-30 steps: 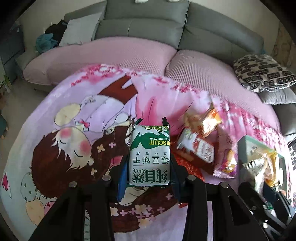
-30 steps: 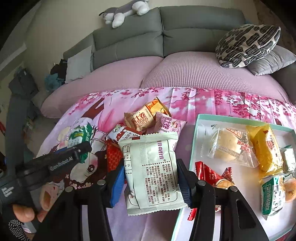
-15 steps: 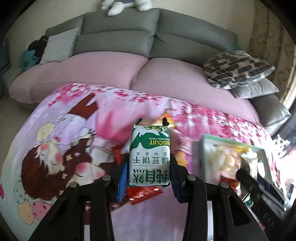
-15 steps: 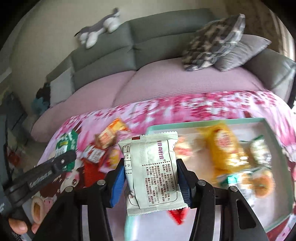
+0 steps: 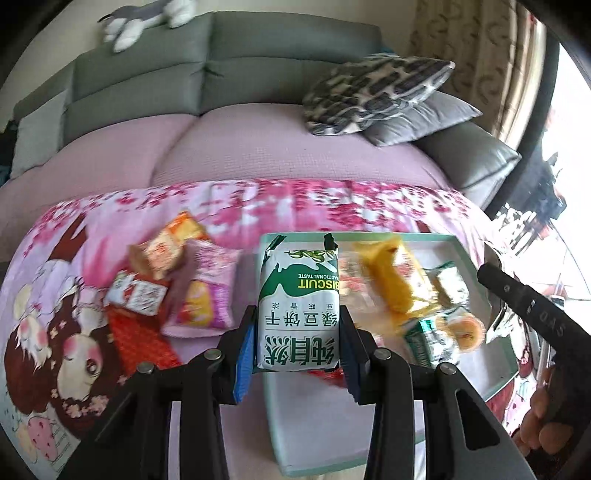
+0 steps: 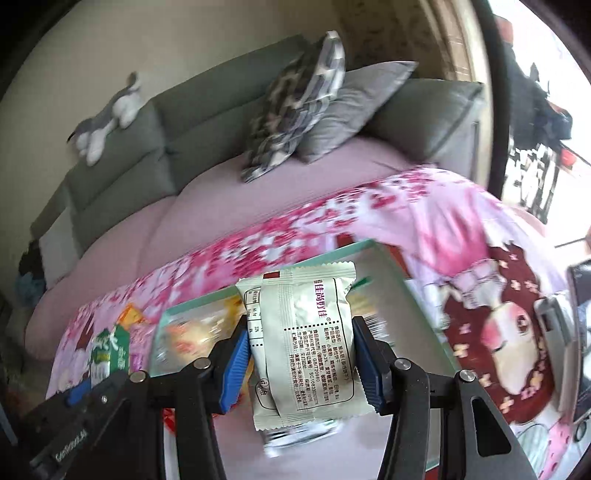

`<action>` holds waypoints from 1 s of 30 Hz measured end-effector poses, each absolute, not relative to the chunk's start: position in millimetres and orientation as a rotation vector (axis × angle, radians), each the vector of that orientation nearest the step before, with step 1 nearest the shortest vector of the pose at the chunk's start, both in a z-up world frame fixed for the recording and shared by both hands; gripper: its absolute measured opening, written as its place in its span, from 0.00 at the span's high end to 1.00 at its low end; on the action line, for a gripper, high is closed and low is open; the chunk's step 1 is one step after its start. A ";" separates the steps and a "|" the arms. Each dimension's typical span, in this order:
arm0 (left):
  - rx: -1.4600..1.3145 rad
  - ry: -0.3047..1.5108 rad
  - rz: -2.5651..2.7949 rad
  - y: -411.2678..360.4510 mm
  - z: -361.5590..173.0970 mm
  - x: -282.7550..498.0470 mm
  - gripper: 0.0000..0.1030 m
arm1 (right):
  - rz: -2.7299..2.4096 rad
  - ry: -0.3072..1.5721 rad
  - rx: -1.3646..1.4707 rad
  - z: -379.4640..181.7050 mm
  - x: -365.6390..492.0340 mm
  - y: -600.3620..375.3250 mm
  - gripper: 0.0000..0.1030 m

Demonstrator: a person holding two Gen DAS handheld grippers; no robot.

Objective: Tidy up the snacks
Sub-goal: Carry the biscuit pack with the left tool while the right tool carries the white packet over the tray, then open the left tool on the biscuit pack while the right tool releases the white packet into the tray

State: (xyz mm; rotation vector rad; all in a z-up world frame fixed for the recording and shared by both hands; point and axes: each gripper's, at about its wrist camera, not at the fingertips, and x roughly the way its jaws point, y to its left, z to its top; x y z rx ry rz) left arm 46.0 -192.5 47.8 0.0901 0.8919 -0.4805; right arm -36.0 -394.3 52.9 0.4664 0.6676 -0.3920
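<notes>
My left gripper (image 5: 297, 354) is shut on a green and white biscuit pack (image 5: 298, 306), which hangs above the near left part of the pale green tray (image 5: 295, 443). The tray holds several snacks, among them a yellow packet (image 5: 388, 280). My right gripper (image 6: 300, 363) is shut on a pale green snack packet (image 6: 308, 343), print side towards the camera, held above the same tray (image 6: 417, 299). The left gripper's biscuit pack (image 6: 110, 350) shows at the lower left of the right wrist view. The right gripper's body (image 5: 532, 314) and a hand (image 5: 539, 424) appear at the right of the left wrist view.
Loose snacks lie on the pink cartoon blanket left of the tray: a pink packet (image 5: 207, 291), an orange packet (image 5: 166, 251), a red packet (image 5: 140, 332). Behind stands a grey sofa (image 5: 221, 66) with a patterned cushion (image 5: 373, 92) and a plush toy (image 5: 144, 22).
Both grippers have swung to the right with their packets, from over the blanket and the loose snacks to over the tray. Both views have rolled. The grips have not changed.
</notes>
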 end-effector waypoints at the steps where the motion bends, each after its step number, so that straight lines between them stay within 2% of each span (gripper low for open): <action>1: 0.094 0.889 -0.492 -197.5 48.6 44.9 0.59 | -0.401 0.664 0.478 52.0 -38.8 -400.4 0.47; 18: 0.133 0.905 -0.556 -248.1 34.9 59.8 0.59 | -0.421 0.675 0.485 28.7 -15.7 -416.1 0.46; 30: 0.163 0.931 -0.564 -264.0 17.5 69.8 0.58 | -0.444 0.749 0.435 14.0 5.6 -415.6 0.46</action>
